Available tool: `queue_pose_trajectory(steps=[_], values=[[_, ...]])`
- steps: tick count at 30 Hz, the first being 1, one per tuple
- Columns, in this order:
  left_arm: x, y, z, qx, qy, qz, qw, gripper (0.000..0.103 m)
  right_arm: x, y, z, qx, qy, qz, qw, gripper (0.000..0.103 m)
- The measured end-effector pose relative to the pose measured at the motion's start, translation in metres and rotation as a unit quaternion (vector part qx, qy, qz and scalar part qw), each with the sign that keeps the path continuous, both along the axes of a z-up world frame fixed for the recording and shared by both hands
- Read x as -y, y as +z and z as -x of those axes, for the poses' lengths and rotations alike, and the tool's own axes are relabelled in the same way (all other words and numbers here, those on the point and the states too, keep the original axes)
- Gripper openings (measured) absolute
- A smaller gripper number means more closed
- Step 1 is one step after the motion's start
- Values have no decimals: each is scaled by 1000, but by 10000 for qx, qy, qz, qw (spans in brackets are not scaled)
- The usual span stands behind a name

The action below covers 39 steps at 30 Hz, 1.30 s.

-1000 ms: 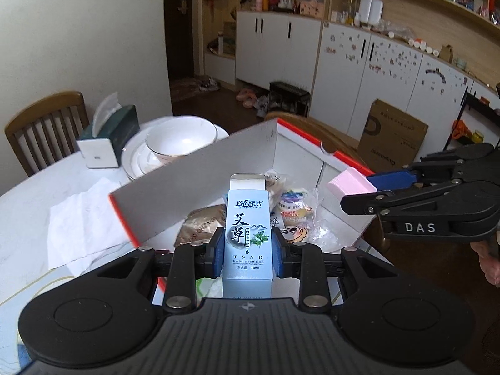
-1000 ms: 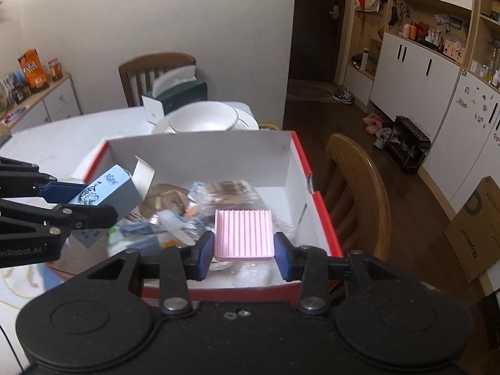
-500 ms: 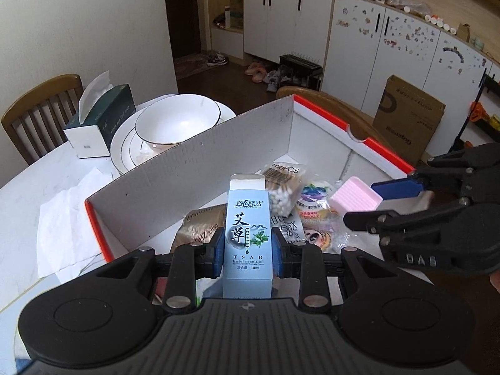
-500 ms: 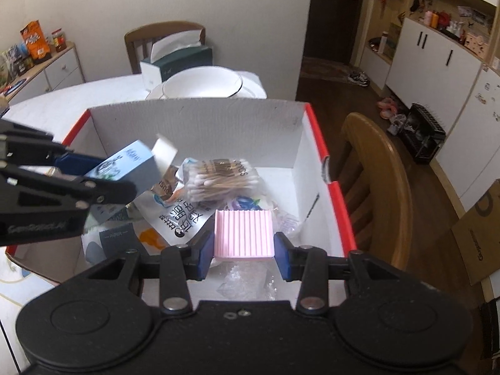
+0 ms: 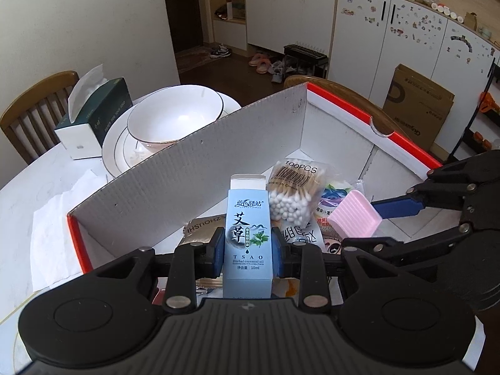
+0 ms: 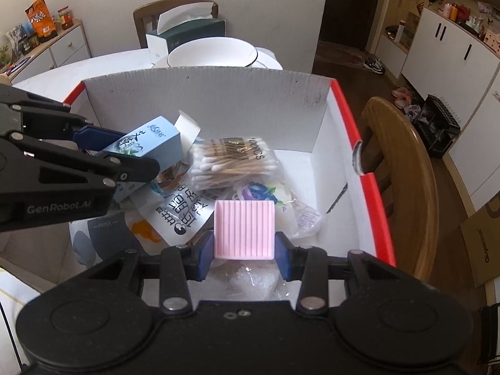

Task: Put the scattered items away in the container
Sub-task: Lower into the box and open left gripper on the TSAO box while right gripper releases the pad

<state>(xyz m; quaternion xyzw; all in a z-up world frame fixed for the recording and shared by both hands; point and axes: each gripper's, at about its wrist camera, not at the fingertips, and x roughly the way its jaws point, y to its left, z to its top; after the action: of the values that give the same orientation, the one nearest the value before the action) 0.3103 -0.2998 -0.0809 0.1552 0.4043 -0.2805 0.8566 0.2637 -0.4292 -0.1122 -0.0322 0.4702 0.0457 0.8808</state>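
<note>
While both grippers hang over the red-rimmed cardboard box (image 6: 368, 187), the left gripper (image 5: 248, 245) clamps a blue herbal-oil carton (image 5: 248, 234) and the right gripper (image 6: 243, 250) clamps a pink ribbed block (image 6: 244, 229). Below lie a cotton-swab pack (image 6: 234, 162) and sachets (image 6: 184, 215); bare box floor shows by the right wall. A bowl (image 5: 175, 118) and tissue box (image 5: 93, 118) stand beyond the far wall.

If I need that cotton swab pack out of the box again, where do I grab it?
Take the cotton swab pack from above, fingers across its narrower span at mid-length: it lies flat atop the other packets, and the box wall blocks the far side.
</note>
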Motion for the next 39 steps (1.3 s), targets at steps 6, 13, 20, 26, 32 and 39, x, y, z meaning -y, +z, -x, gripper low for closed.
queue_pose_trajectory(steps=[6,13,20,26,32,39], values=[[-1,-3,-1,-82,-78,58,9999,28,2,-3,-6,-24,-8,-56,10000,40],[-5,-9,0,-221,-104,96,9997,30,3,-2,-4,-30,32,-97,9999,49],[-19,-7,4,-340,-89,326,9988,58,4,3,3,-6,84,-152,9998,53],[-30,-1,13,-360,-78,484,9981,58,7,15,14,89,91,-248,9996,58],[-43,15,28,-217,-49,773,9968,58,5,32,24,290,158,-336,9989,60],[-62,37,47,78,125,1091,9939,58,-2,54,39,637,255,-440,9967,63]])
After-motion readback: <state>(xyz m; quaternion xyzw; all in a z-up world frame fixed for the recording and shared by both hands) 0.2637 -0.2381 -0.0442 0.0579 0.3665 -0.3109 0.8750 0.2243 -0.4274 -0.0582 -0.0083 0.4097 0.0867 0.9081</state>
